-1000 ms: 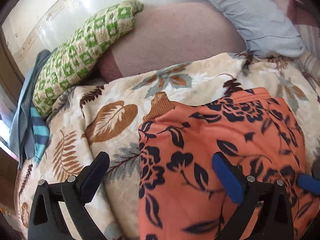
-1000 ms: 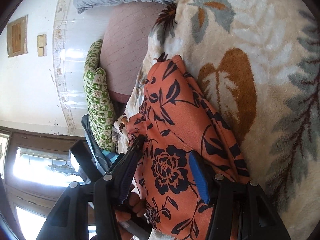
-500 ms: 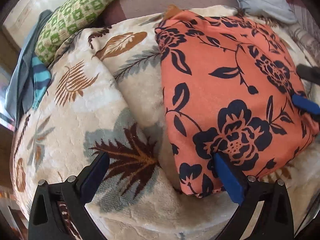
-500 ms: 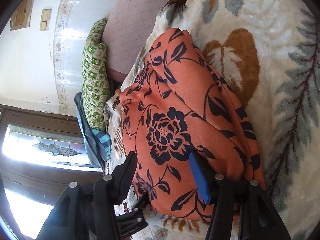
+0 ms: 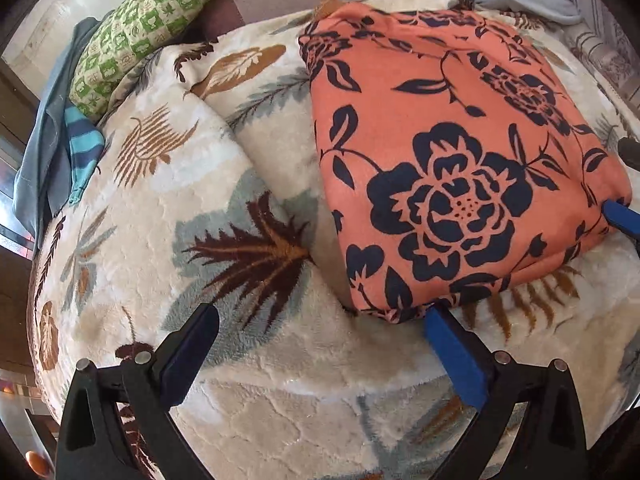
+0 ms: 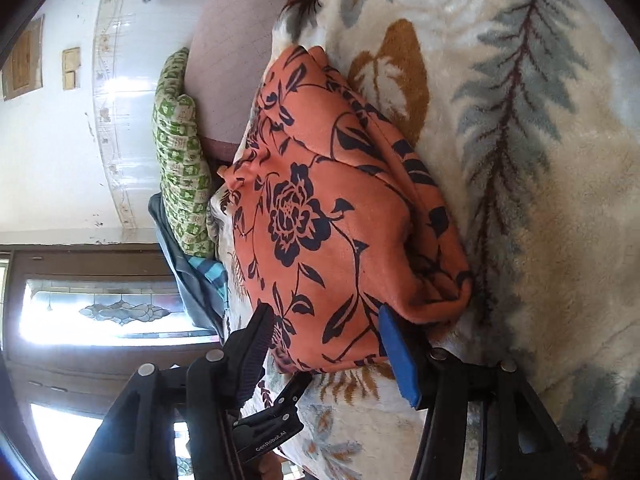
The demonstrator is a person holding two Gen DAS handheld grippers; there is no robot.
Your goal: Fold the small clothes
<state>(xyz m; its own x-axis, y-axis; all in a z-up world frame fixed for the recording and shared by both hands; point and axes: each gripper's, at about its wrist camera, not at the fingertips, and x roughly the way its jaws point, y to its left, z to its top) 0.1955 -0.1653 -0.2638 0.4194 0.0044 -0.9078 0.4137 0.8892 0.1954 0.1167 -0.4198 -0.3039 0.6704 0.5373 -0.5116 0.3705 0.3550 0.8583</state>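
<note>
— Where's the orange floral garment (image 5: pixel 452 168)?
— Folded on the leaf-print blanket (image 5: pixel 240 360), at two o'clock from the left gripper (image 5: pixel 320 344) (spread wide, holding nothing).
— And the right gripper (image 6: pixel 326 344)?
— Parted too, straddling the garment's near edge

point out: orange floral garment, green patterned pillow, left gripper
orange floral garment (image 5: pixel 452 184), left wrist view, on the big flower print.
green patterned pillow (image 5: pixel 148 28), left wrist view, mid-body.
left gripper (image 5: pixel 320 356), left wrist view, midway between the open fingers.

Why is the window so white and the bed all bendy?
Right wrist view: daylight overexposes the window, and the wall tiles show glare. Both views: the fisheye lens curves the leaf-print blanket and the folded orange floral garment; dark corners frame the picture.
</note>
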